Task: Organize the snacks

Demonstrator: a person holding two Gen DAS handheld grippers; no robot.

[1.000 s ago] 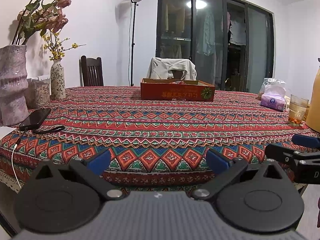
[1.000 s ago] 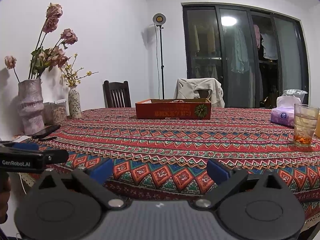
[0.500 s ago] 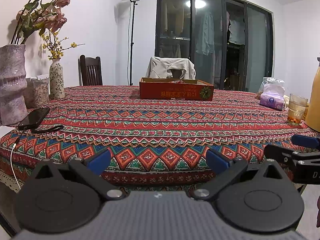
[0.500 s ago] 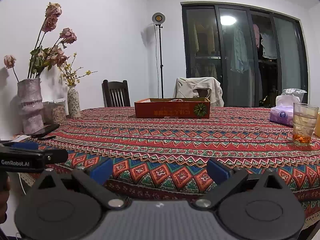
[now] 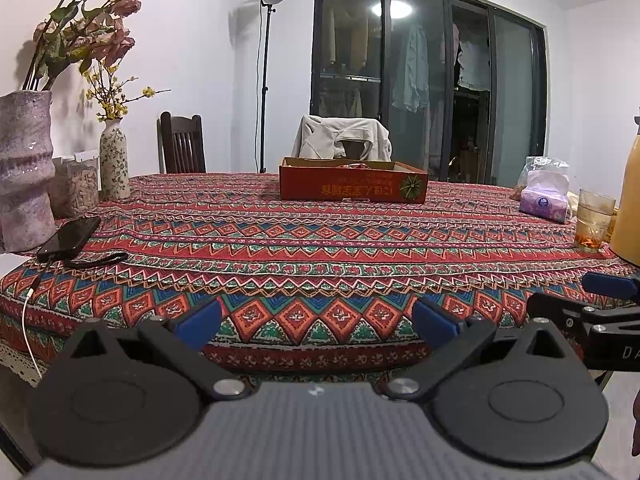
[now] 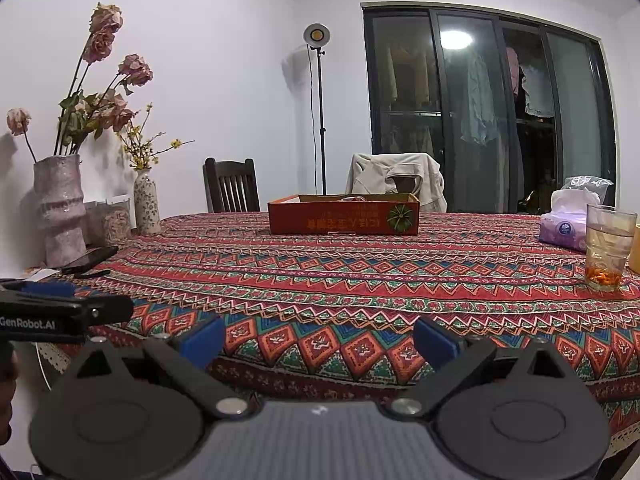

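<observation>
A shallow red-orange cardboard box (image 5: 353,186) stands at the far middle of the table; it also shows in the right wrist view (image 6: 343,219). A bit of snack wrapper peeks over its rim; the rest of its contents are hidden. My left gripper (image 5: 317,321) is open and empty, level with the table's near edge. My right gripper (image 6: 318,340) is open and empty, beside it at the same edge. Each gripper shows at the side of the other's view.
A patterned tablecloth (image 5: 320,248) covers the table. At left stand a large vase (image 5: 25,168), a small vase (image 5: 114,160), a jar and a phone (image 5: 70,238) on a cable. At right are a tissue pack (image 5: 546,198), a glass (image 6: 608,252) and a yellow jug (image 5: 628,204).
Both grippers have drifted slightly lower, toward table level. The views shift a little. Both stay open and empty.
</observation>
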